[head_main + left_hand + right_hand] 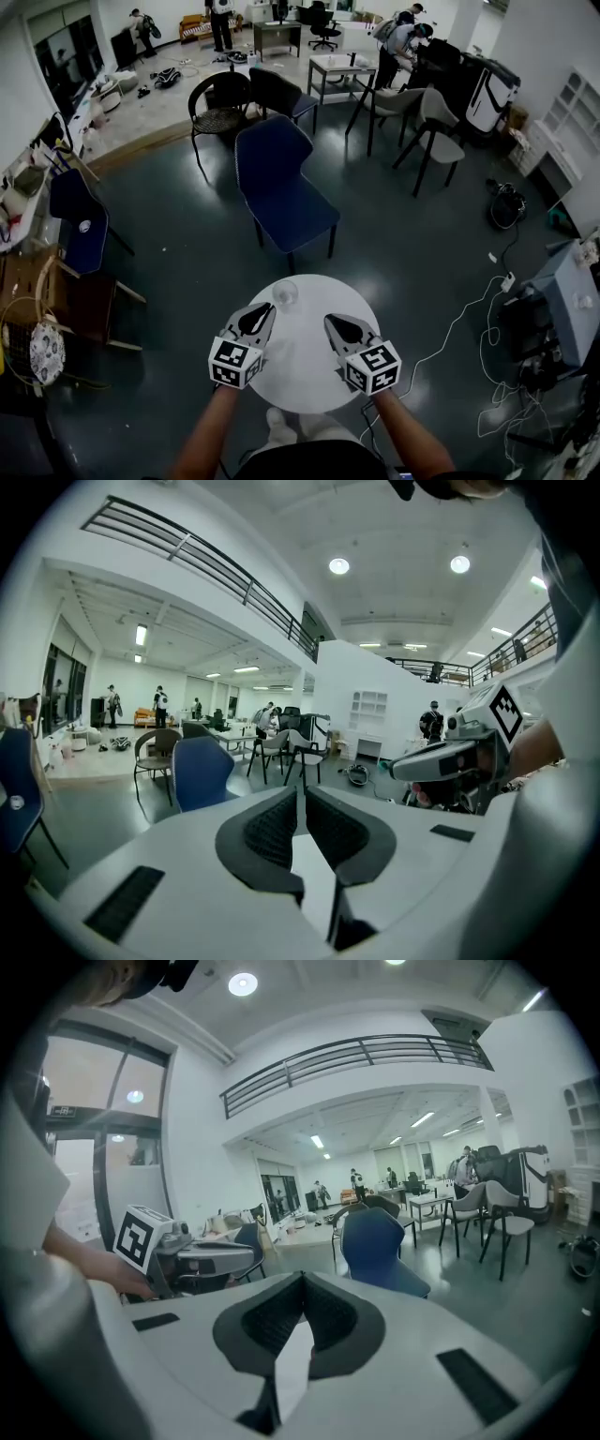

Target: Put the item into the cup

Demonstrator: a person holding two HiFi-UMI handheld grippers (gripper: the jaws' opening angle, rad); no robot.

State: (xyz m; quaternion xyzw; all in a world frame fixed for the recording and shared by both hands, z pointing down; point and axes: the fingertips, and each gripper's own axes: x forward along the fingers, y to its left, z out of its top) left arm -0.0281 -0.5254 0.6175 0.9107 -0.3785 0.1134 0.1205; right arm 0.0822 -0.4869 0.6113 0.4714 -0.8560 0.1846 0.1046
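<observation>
Nearly level with each other, your left gripper (pixel 269 310) and right gripper (pixel 330 322) hang above the round white table (pixel 309 375), and neither holds anything.
Your left jaws stand almost together, with only a thin slit between the pads and nothing in it. Your right jaws are clenched tip to tip on nothing. The clear cup (pixel 285 293) stands on the table just beyond the jaw tips, between the two grippers and touched by neither. The item is too small to make out, so you cannot tell whether it lies in the cup.
</observation>
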